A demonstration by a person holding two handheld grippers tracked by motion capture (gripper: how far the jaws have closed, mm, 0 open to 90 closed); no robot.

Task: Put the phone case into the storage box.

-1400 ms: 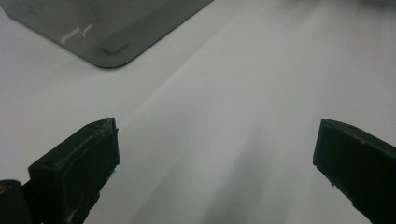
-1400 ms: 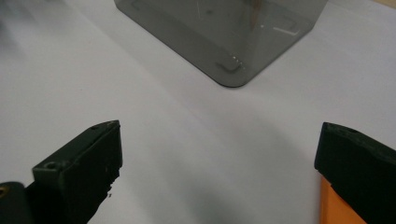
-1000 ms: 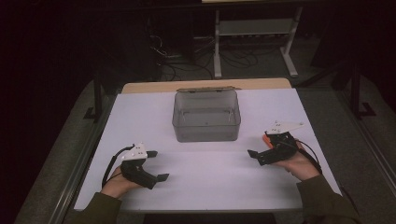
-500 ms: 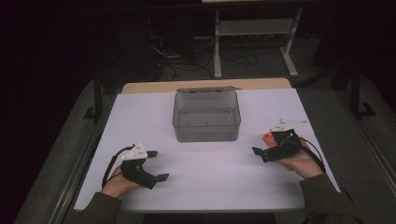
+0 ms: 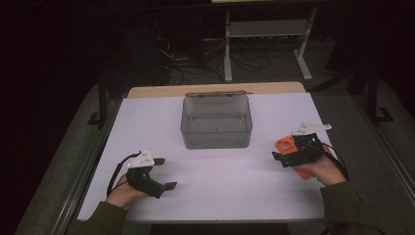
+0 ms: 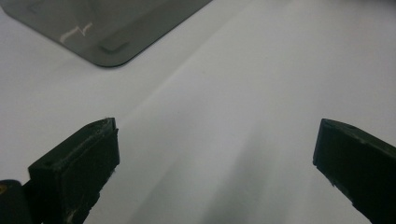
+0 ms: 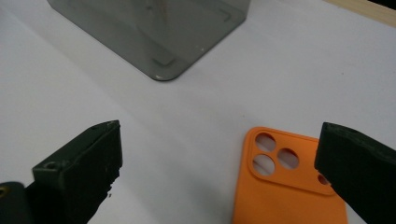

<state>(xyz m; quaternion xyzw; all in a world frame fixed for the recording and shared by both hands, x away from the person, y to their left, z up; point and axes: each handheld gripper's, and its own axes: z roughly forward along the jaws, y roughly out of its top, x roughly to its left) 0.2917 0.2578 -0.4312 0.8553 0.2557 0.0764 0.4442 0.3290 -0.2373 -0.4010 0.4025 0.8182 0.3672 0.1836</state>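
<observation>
Right gripper [image 5: 280,157] sits at the right side of the white table [image 5: 220,196], jaws wide apart w/ nothing between them. In the right gripper view the orange phone case [image 7: 292,186] lies flat on the table, camera-hole end pointing far, just beside the right-hand jaw and partly under it; no contact visible, jaws not closed on it. In the high view the case [image 5: 284,145] peeks out just beyond the gripper, near the right edge of the table.

Left gripper [image 5: 164,174] is at the near left, jaws also spread wide, holding nothing; bare table between them in the left gripper view [image 6: 215,158].

Clear grey plastic box [image 5: 216,122] stands open-topped at the far centre of the table, between the two grippers but well apart from both. Its corner shows in both gripper views [image 7: 154,32] [image 6: 107,28]. Case is to the box's right and nearer, not touching it.
</observation>
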